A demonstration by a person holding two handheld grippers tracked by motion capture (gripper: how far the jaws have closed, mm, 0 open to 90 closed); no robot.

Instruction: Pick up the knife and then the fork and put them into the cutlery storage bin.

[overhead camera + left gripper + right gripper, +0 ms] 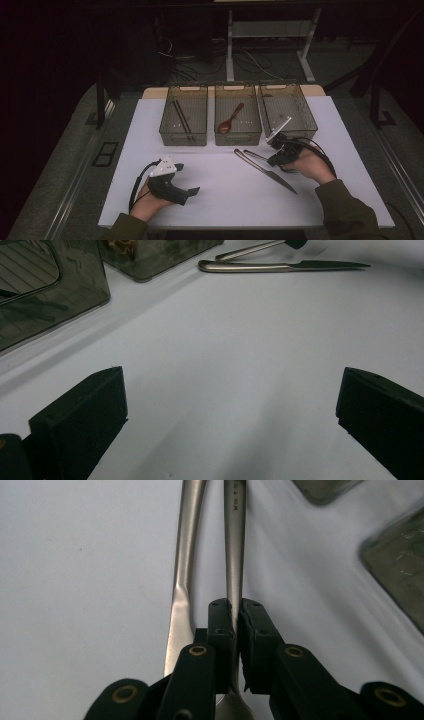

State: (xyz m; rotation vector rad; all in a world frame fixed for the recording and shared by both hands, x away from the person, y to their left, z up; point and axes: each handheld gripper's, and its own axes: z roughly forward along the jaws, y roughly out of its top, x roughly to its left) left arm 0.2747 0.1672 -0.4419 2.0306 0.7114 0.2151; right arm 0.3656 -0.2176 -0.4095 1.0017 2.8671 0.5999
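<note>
Steel utensil handle [235, 540] pinched in right hand-held gripper [236, 611], jaws clamped for lifting; knife [182, 580] at its 9 o'clock; left hand-held gripper [230, 405] wide open, idle on worktop [225, 340].

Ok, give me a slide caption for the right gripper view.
Right gripper shut on a steel utensil handle, beside a table knife on the white table.

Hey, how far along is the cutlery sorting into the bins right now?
Done: chopsticks lie in the left bin, a wooden spoon in the middle bin. In hand: the right gripper is shut on a metal utensil's handle. Left: the knife on the table; the left gripper is open.
</note>
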